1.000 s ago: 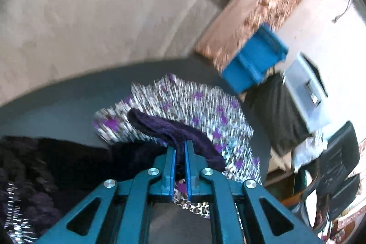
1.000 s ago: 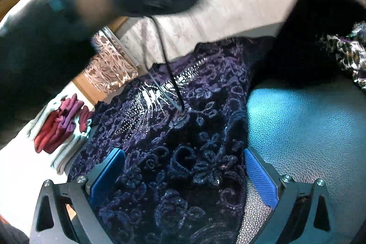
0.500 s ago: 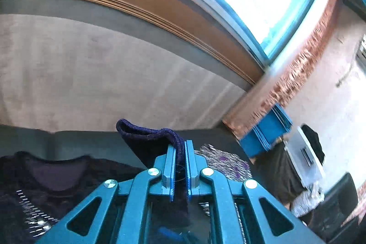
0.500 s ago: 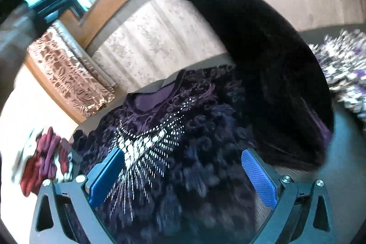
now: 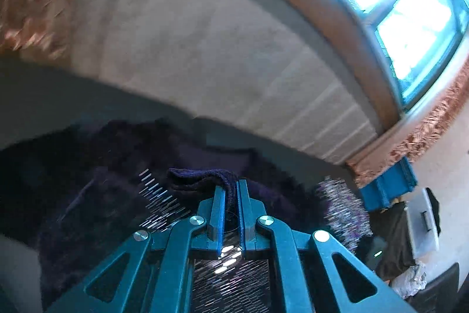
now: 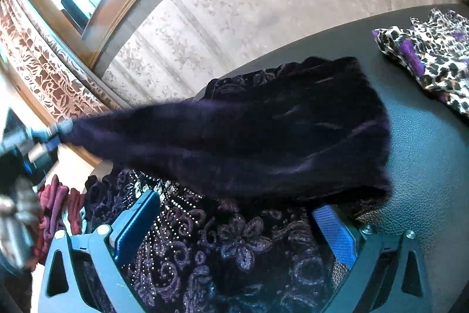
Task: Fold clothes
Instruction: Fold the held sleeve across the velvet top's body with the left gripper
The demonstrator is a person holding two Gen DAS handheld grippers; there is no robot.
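Pinching the cuff of a sleeve (image 5: 205,176) between closed fingers, the left claw (image 5: 231,195) holds that end lifted above the dark purple velvet top (image 6: 234,260), which lies spread on a dark leather surface (image 6: 425,160); the right claw (image 6: 234,228) stands wide open over the top's beaded front, holding nothing, its two blue pads apart with embroidered cloth showing between them.

Seen from the right wrist, the sleeve (image 6: 263,143) runs as a long taut band from its shoulder end near the top's far right edge across to the left claw (image 6: 54,134) at the left of that view; so its long axis lies crosswise over the body of the top, well above the right claw's fingers and a little beyond them.

By my judgement this is a sleeve being carried over the chest to fold it inward; the move to come turns on that line, since the cuff must come down on the body along the same crosswise axis, and the left claw alone has hold of it; the right claw is the nearer one to the shoulder fold and could pin it.

A leopard-print garment (image 6: 433,57) lies apart at the far right; folded red cloth (image 6: 55,213) sits off the left.
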